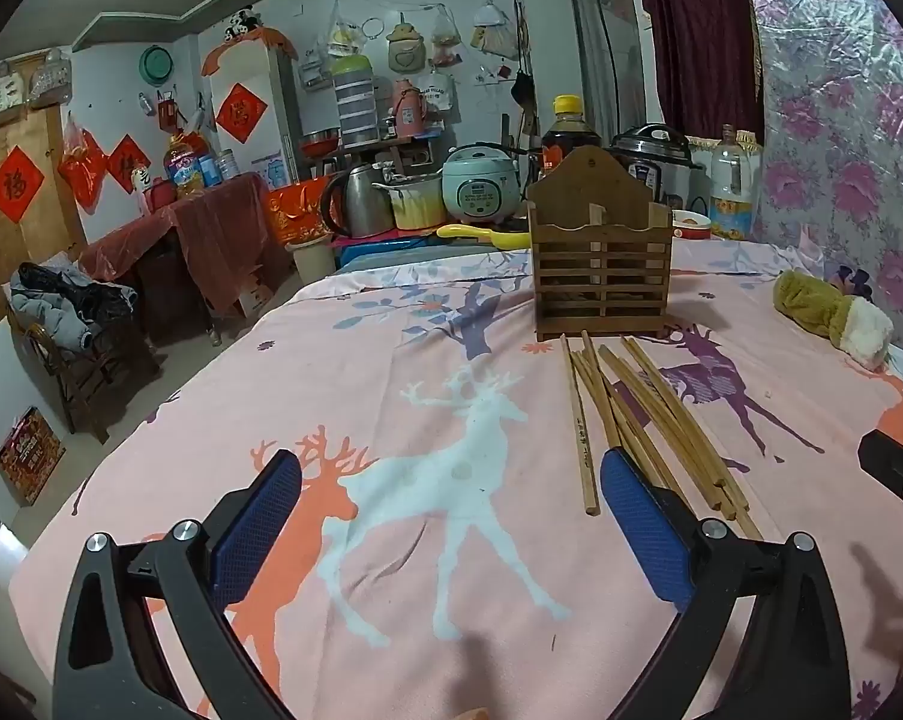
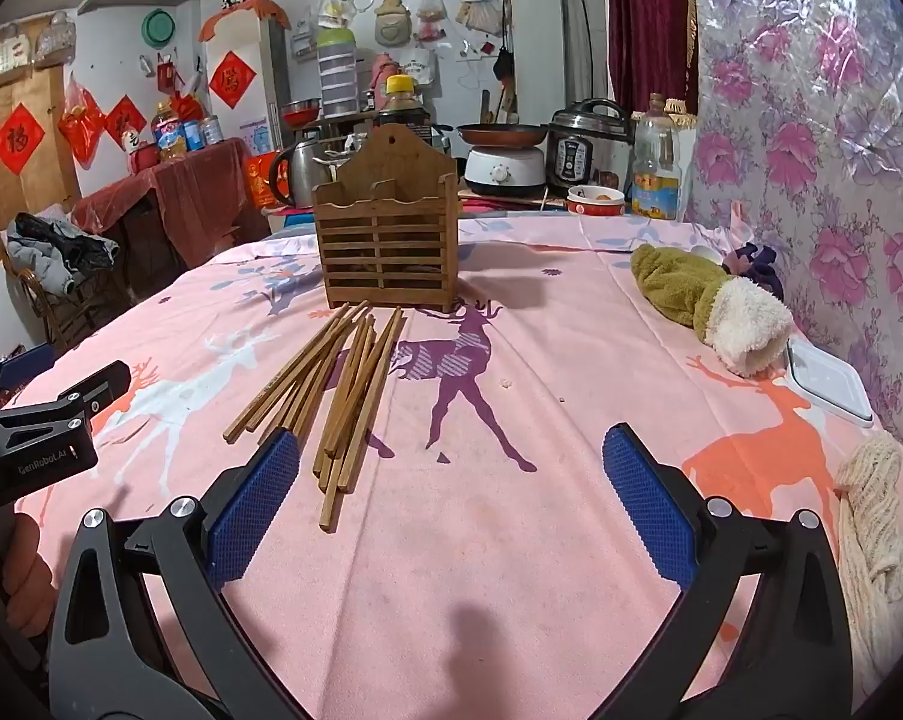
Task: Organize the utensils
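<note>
Several wooden chopsticks [image 1: 643, 414] lie loose in a pile on the pink deer-print cloth [image 1: 391, 360], just in front of a slatted wooden holder [image 1: 601, 264] that stands upright. My left gripper [image 1: 451, 474] is open above the cloth, its right pad close to the near ends of the pile, nothing between its fingers. From the right wrist, the chopsticks [image 2: 337, 396] fan out ahead and to the left, before the holder [image 2: 385, 240]. My right gripper [image 2: 451, 456] is open and empty, its left pad beside the sticks' near ends. The left gripper's body [image 2: 37, 420] shows at the far left.
A green and white plush mitt [image 2: 709, 300] lies at the right, with a white lidded box [image 2: 829, 384] and a cream knitted cloth [image 2: 877, 516] nearer. Cookers, a kettle, bottles and a bowl crowd the table's far edge. The flowered wall [image 2: 811, 150] borders the right side.
</note>
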Motion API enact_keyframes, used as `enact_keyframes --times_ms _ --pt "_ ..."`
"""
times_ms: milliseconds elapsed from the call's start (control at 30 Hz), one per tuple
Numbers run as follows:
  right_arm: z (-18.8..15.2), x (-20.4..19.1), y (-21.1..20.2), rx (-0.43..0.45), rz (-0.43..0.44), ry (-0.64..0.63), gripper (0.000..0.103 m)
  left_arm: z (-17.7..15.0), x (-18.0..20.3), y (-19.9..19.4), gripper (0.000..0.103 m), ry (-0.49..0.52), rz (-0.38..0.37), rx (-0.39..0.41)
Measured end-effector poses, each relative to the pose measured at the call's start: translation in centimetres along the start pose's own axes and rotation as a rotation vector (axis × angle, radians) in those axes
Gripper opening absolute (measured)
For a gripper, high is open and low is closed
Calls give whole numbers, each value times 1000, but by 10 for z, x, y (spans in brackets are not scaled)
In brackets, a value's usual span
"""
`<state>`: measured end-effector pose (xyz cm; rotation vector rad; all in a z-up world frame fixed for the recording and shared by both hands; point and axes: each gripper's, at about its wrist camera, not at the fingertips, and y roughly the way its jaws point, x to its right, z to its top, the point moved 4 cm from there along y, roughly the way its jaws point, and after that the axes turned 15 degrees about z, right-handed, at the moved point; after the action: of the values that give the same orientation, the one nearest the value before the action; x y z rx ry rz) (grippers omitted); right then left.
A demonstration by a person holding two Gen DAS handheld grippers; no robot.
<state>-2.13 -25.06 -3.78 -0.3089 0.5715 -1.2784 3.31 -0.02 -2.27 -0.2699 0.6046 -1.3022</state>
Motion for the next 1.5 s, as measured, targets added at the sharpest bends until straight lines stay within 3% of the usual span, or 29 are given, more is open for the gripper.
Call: enact_keyframes --times_ms 1500 --pt "-1 3 3 -12 7 19 97 -1 5 1 98 5 -2 -7"
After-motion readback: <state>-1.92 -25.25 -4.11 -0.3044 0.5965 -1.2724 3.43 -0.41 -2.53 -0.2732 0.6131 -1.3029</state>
